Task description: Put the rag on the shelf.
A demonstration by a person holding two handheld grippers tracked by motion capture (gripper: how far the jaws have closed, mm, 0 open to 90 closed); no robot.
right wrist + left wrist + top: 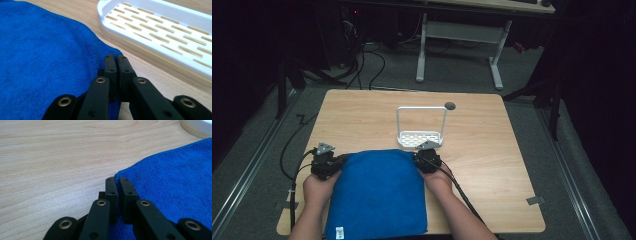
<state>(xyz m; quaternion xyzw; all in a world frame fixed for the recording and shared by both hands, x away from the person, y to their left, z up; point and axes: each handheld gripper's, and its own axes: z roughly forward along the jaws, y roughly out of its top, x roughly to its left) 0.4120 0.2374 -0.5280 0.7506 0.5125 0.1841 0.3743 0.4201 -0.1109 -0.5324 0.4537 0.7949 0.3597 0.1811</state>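
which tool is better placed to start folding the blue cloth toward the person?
Either, probably both together. The left tool is shut on the blue cloth at its far left corner, the right tool on its far right corner, beside the white rack.

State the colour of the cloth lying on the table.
The cloth is solid bright blue, with a fine terry texture; the right gripper view shows it best.

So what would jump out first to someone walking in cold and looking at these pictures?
Most likely the bright blue cloth, spread flat on the near part of the wooden table. Next, the two black tongs held by a person: the left tongs pinch the cloth's far left corner and the right tongs its far right corner. Just beyond the cloth stands a white slotted rack with a tall hoop handle.
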